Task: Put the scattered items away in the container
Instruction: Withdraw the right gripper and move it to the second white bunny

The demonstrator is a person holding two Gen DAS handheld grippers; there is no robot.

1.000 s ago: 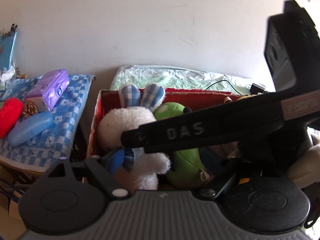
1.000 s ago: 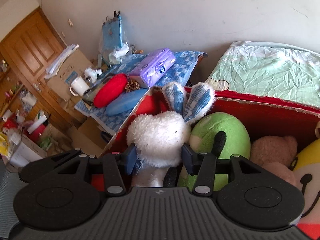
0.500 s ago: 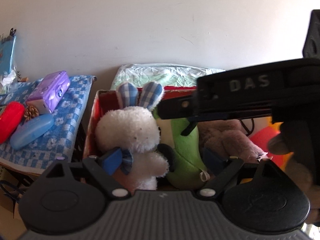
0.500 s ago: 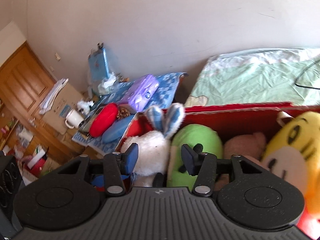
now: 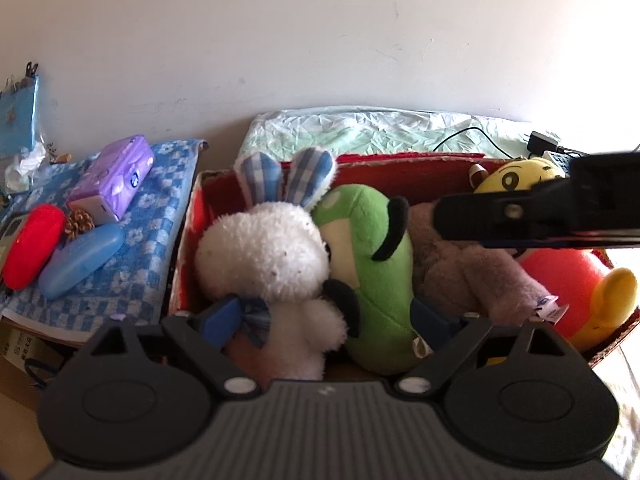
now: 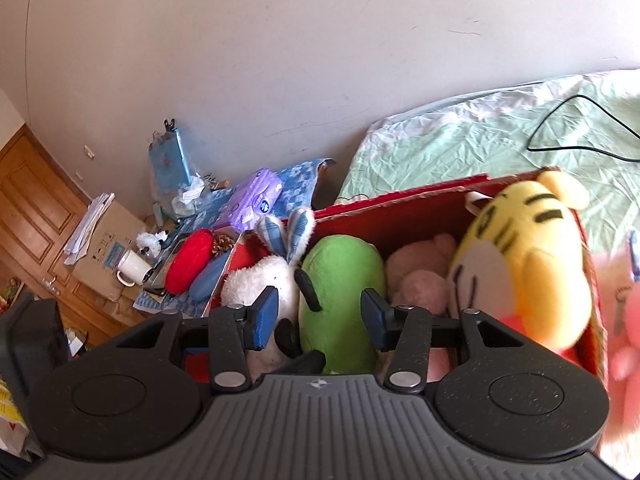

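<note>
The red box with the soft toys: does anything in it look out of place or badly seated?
The yellow tiger toy sits highest, leaning over the right rim of the red box. Other toys sit inside.

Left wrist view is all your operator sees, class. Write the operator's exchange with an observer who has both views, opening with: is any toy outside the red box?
Observer: Yes. A pink plush, blurred at the frame's edge, shows just beyond the right wall of the red box.
Operator: Is the right gripper gripping anything?
Observer: No. The right gripper is open; its pads press on nothing, and the green plush lies in the box beyond them.
Operator: What is further left, past the blue checked cloth?
Observer: A white mug stands by a cardboard box, with a wooden door behind.
</note>
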